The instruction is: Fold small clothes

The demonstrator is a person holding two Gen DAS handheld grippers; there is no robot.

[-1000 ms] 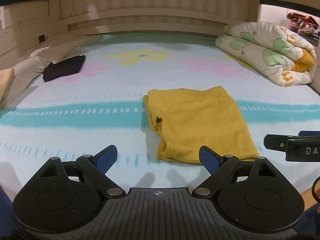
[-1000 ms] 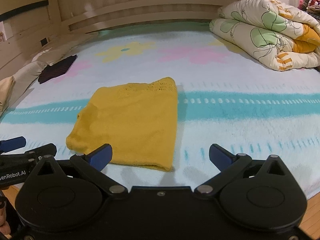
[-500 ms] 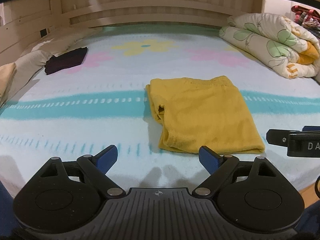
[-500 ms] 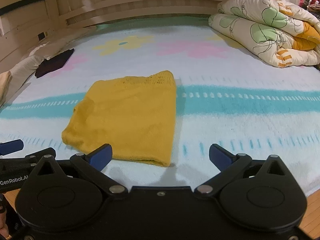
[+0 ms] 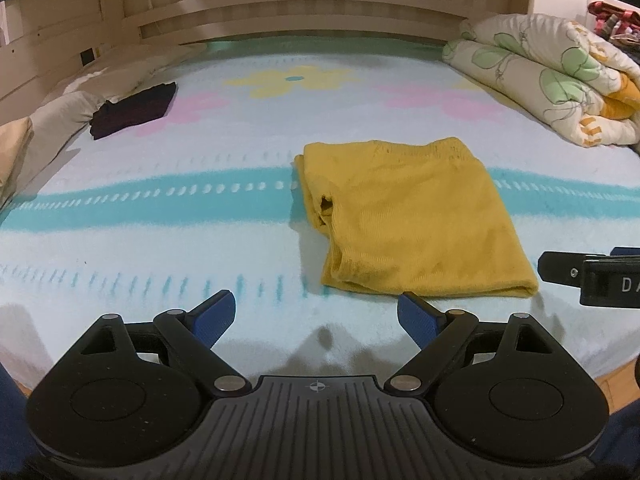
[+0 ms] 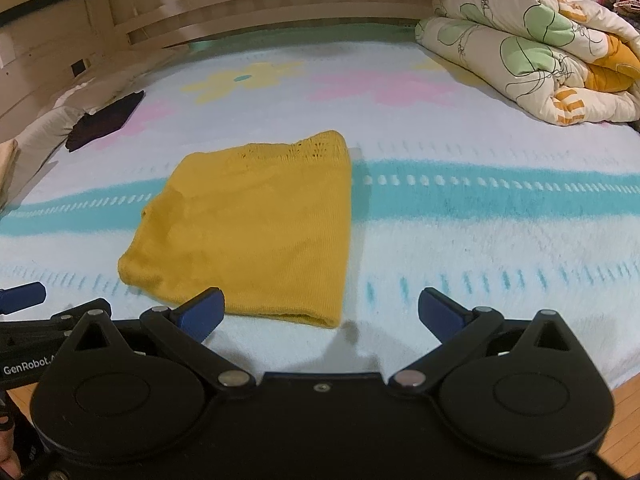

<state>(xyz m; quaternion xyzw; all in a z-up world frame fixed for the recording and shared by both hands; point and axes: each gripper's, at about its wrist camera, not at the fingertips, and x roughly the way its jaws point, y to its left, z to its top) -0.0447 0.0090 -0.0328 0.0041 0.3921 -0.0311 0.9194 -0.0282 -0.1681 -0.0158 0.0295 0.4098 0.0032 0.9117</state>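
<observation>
Two grippers: the left gripper (image 5: 316,314) and the right gripper (image 6: 320,310) both have their jaws spread wide, with nothing in them.
Shirt: the yellow shirt (image 5: 404,216) lies flat on the bed (image 5: 160,240), across the teal stripe, already folded into a neat block.
Where the grippers are: both hang over the near edge of the bed, just in front of the shirt's near hem and not touching it.
Other things: a dark cloth (image 5: 134,110) lies far left of the shirt, and a rolled quilt (image 5: 552,92) lies far right of it.
Step now: I think it is the next fold, near hem up to the far edge.
How to do it well: pinch the two near corners at the same time, and grab all the layers. Lift a little, carry the hem over evenly, and line up the edges. Watch the loose bunched side on the shirt's left, so it does not slip out.
What changed: the shirt has not moved. Both views now sit a bit closer to the near hem. The jaws are as wide as before.
</observation>
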